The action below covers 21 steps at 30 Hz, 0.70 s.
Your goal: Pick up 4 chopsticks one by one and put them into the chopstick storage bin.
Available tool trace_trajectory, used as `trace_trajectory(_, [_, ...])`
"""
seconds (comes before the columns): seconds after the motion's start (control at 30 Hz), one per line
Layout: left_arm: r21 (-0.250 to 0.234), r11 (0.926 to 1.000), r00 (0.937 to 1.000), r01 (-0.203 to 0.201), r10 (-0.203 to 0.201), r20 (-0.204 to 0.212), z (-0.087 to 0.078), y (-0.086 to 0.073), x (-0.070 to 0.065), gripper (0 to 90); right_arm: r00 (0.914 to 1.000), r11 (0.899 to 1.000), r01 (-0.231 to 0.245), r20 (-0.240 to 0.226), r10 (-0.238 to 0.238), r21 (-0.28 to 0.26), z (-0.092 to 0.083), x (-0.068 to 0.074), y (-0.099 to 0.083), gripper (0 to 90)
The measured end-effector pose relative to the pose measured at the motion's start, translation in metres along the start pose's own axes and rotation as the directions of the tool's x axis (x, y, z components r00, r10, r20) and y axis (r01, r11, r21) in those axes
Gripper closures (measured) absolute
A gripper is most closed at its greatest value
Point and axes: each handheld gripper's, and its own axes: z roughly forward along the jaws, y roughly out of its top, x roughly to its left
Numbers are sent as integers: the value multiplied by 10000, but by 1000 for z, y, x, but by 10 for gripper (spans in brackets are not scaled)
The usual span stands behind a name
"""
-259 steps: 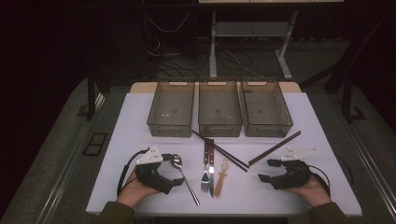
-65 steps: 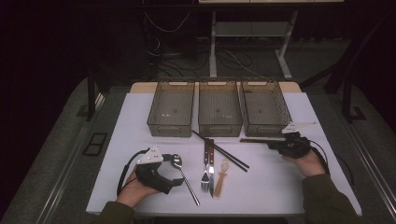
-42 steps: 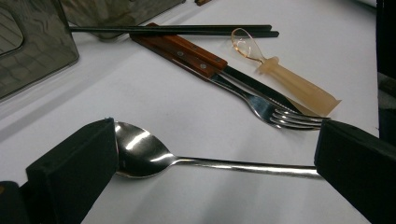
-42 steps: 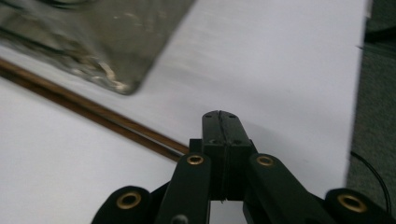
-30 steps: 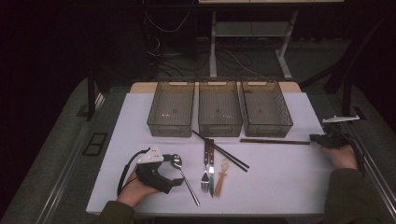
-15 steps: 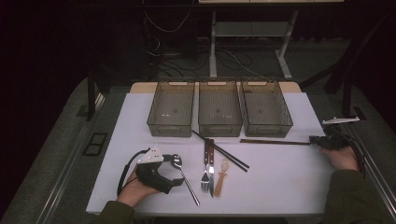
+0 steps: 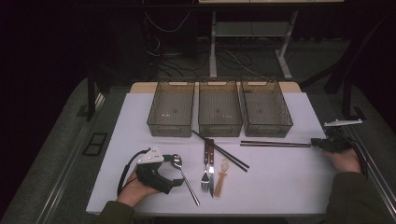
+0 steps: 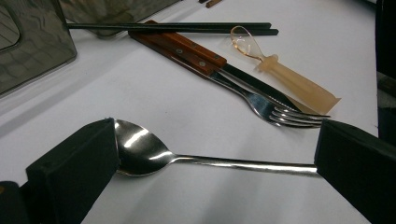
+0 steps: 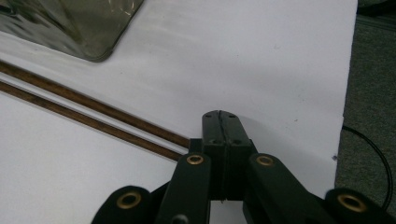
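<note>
White worktop (image 7: 280, 172), 3 bins behind. Right gripper (image 9: 222, 122) is sitting closed beside the brown chopsticks (image 7: 275, 143), apparently nudging them; left gripper (image 8: 210, 163) is straddling the spoon (image 8: 140, 151), open. Next: reopen, pinch both sticks.

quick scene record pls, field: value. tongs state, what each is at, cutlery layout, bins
left tongs: open, jaws either side of the spoon, which lies on the table
right tongs: shut, at the near end of the brown chopsticks; whether they grip them cannot be told
table centre: fork and knife side by side, black chopsticks crossing their handles, pale plastic spoon to the right
bins: three in a row at the back, nothing visible inside
table: white top
</note>
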Motion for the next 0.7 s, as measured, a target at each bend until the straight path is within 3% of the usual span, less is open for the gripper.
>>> trace_trajectory(0.7, [-5,10000,10000,-34,34,6,-1,0,0,0,9998,9999,130,-150,-128,114,-4,7,-3,899])
